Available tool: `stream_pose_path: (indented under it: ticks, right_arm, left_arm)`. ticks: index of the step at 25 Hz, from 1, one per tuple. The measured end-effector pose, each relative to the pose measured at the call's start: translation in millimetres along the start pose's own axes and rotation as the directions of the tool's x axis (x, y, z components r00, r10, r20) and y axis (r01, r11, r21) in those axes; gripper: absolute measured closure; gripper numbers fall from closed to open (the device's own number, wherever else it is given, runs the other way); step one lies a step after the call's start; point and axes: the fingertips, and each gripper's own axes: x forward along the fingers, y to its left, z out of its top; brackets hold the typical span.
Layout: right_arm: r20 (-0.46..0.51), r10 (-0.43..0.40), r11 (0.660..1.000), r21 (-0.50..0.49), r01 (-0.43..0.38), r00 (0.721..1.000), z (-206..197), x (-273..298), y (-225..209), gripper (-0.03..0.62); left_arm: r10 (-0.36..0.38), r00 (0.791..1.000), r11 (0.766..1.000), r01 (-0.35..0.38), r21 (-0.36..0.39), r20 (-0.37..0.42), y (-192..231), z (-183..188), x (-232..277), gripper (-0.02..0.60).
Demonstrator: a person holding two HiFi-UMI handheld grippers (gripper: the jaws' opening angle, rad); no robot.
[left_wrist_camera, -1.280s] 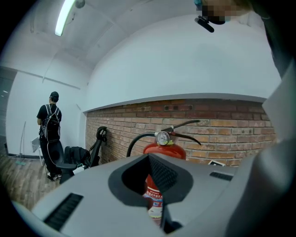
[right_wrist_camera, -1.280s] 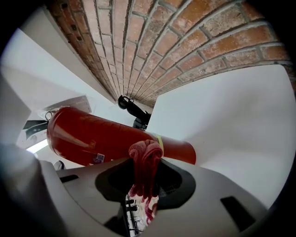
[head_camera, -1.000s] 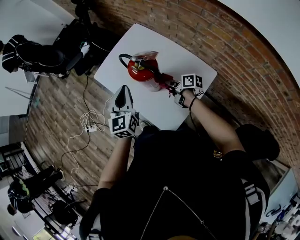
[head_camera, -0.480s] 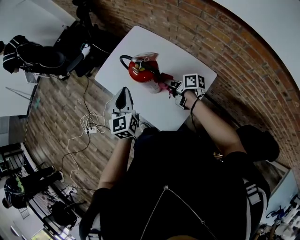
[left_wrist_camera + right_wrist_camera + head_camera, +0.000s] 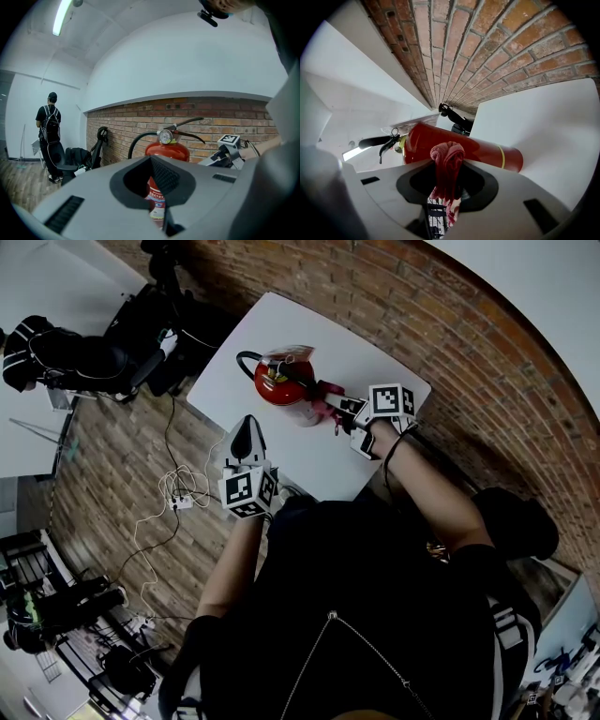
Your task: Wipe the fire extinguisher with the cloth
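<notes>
A red fire extinguisher [image 5: 279, 381] stands on the white table [image 5: 366, 352], with a black hose and lever on top. My right gripper [image 5: 337, 404] is shut on a red cloth [image 5: 326, 393], which is against the cylinder's right side. In the right gripper view the cloth [image 5: 447, 166] bunches between the jaws of my right gripper [image 5: 447, 180], in front of the extinguisher [image 5: 483, 149]. My left gripper [image 5: 248, 425] hovers at the table's near-left edge, shut and holding nothing. In the left gripper view the extinguisher [image 5: 165, 151] with its gauge stands just beyond my left gripper [image 5: 152, 164].
A brick wall [image 5: 441, 324] runs along the table's far side. Cables and a power strip [image 5: 178, 496] lie on the brick floor to the left. Black chairs and bags [image 5: 103, 352] are at the upper left. A person with a backpack [image 5: 49, 126] stands far off.
My right gripper has slid the cloth a little further along the extinguisher's side. The left gripper has stayed where it was.
</notes>
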Motion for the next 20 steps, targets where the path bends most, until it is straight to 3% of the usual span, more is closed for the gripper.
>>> stream_pose_path:
  ticks: [20]
  right_arm:
    - [0.033, 0.111, 0.994, -0.016, -0.111, 0.993, 10.0, -16.7, 52.5, 0.47]
  left_arm:
    - [-0.013, 1.0, 1.0, 0.013, -0.004, 0.007, -2.8, -2.3, 4.7, 0.574]
